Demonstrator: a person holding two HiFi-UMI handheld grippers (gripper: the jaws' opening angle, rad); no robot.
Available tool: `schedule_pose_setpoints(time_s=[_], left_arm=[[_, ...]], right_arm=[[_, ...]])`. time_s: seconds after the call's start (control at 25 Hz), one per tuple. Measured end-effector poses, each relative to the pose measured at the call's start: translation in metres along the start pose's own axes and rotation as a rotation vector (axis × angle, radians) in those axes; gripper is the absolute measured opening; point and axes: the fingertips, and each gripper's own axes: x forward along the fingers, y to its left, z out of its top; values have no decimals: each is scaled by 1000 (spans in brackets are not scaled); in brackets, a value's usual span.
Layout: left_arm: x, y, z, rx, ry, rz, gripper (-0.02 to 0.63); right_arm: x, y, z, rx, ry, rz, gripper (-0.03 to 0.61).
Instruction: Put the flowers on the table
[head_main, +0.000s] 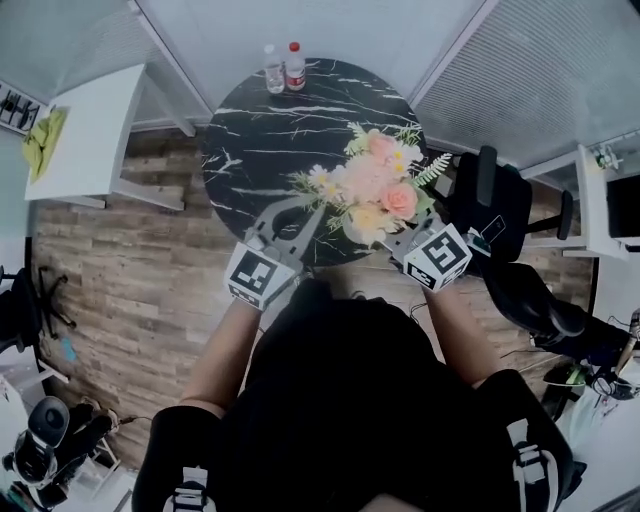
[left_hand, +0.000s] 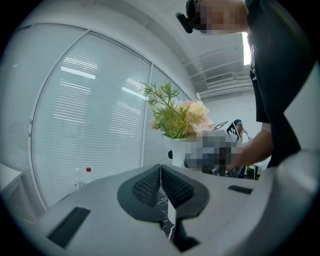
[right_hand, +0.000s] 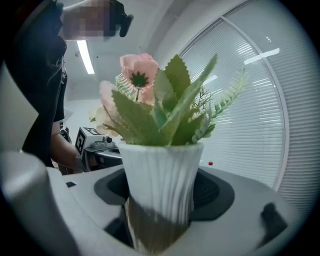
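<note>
A bunch of pink, peach and white flowers (head_main: 368, 186) with green leaves stands in a ribbed white vase (right_hand: 160, 185). My right gripper (head_main: 398, 243) is shut on the vase (left_hand: 176, 151) and holds it upright over the near right edge of the round black marble table (head_main: 270, 130). In the right gripper view the vase fills the gap between the pads and the flowers (right_hand: 150, 100) rise above it. My left gripper (head_main: 298, 218) hovers over the table's near edge, left of the flowers (left_hand: 180, 117), with its pads (left_hand: 150, 186) pressed together on nothing.
Two clear water bottles (head_main: 283, 68) stand at the table's far edge. A white side table (head_main: 85, 135) is at the left, a black chair (head_main: 495, 205) close on the right. Wood floor (head_main: 130, 290) surrounds the table. Slatted blinds (left_hand: 85, 130) line the walls.
</note>
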Motion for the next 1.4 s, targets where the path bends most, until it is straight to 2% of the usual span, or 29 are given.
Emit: schedule_pose_setpoints(time_s=[0.2,0.56,0.84,1.08,1.4], left_arm=[[-5,32,-8,9,24,-43,14],[14,69,-26,-11,40,-59,14],[50,85,-44,-7,40,-44,14],[83,100,-67,-57,54,-33,14],[124,120,-99,-88,74,-15,14]], right_arm=[[33,-9,-1,14,-17,-58,345],[65,-44,-14,10,-9,-104,345],[80,-84,-32,-11,-23,-109,345],[96,-119,-55,-18,-12,-139,345],[106,-163,-89,16,-48,-182,345]])
